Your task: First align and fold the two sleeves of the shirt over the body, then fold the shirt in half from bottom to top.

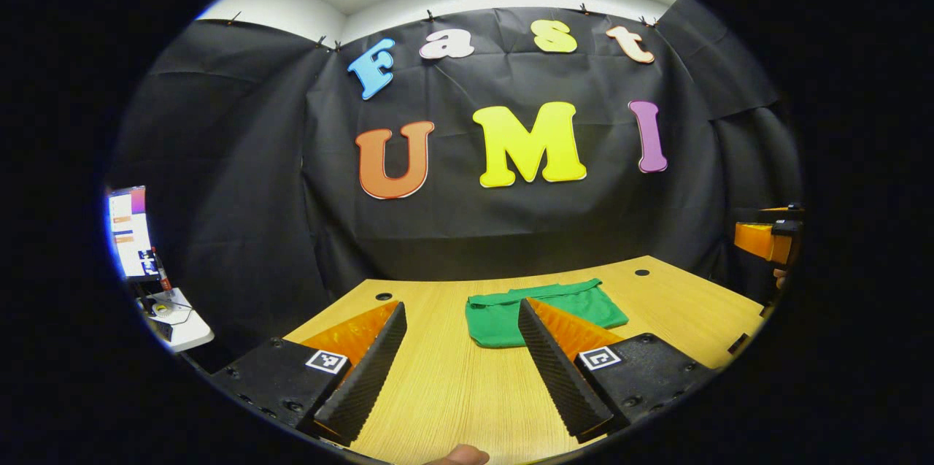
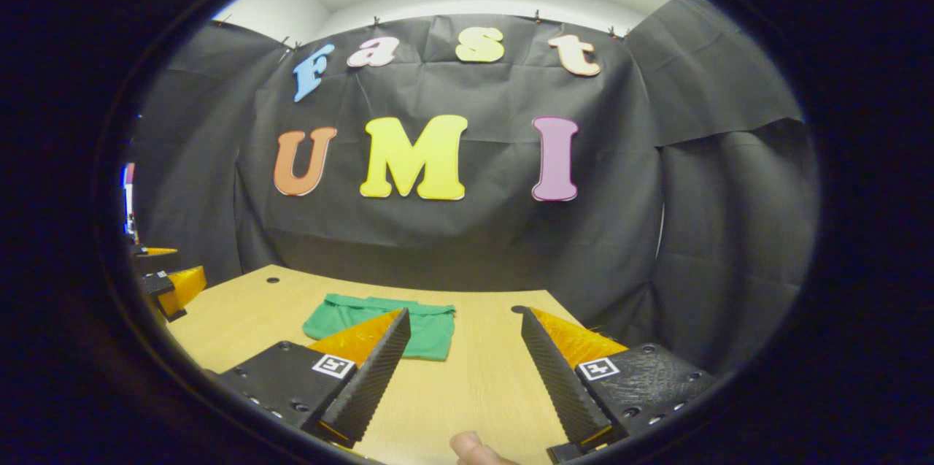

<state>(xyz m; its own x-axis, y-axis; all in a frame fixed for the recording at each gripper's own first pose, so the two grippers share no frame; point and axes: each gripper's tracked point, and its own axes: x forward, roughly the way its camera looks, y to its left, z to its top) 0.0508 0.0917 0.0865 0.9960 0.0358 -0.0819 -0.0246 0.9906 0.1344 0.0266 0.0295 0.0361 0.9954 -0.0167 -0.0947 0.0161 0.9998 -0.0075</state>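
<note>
A green shirt (image 1: 547,313) lies folded into a compact rectangle on the wooden table (image 1: 452,385), toward the far side. In the left gripper view my left gripper (image 1: 461,308) is open above the near part of the table, and its right finger overlaps the shirt's near edge in the picture. In the right gripper view the same shirt (image 2: 379,323) lies ahead and to the left, partly behind the left finger of my right gripper (image 2: 461,313), which is open with nothing between its fingers. The left gripper (image 2: 171,286) appears at the left edge there, and the right gripper (image 1: 766,239) at the right edge of the left gripper view.
The table has small round cable holes (image 1: 384,296) near its far corners. A monitor (image 1: 131,231) and a small white stand (image 1: 175,315) sit off the table's left side. Black cloth walls close the booth behind the table. A fingertip (image 2: 471,447) shows at the bottom.
</note>
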